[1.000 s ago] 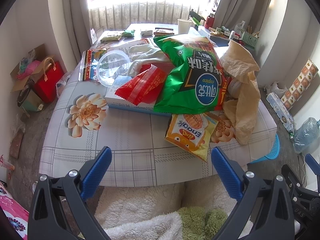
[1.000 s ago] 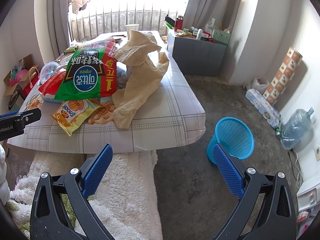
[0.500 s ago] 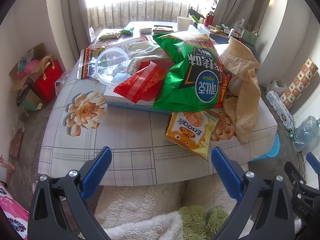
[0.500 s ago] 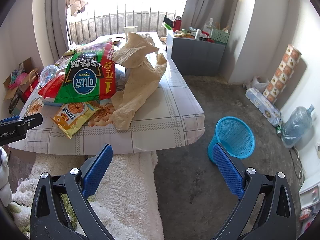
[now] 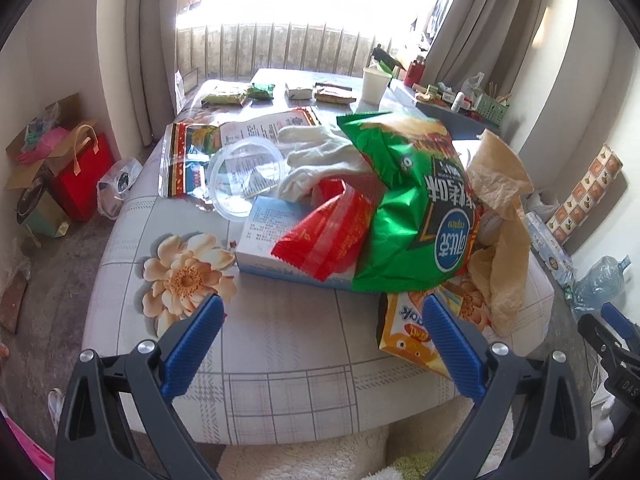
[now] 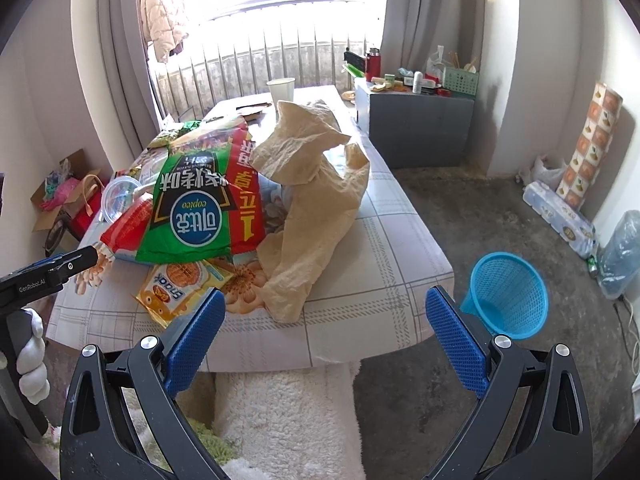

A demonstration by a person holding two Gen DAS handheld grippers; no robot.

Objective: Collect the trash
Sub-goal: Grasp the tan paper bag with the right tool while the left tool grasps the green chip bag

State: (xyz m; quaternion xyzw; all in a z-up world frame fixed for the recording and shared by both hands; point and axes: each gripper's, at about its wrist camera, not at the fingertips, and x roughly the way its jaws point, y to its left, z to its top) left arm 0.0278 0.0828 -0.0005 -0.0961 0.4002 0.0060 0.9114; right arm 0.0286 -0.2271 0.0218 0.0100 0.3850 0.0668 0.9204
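This is a room in a home: grey curtains (image 6: 416, 32) by a bright window, a low table (image 5: 280, 344), and a fluffy rug (image 6: 288, 420).

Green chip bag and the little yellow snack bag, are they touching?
Touching. In the right wrist view the green chip bag lies over the top edge of the yellow snack bag.

A plaid-clothed table (image 5: 288, 344) bears a yellow snack packet (image 5: 404, 332), a white box (image 5: 272, 240) and crumpled brown paper (image 6: 308, 216).
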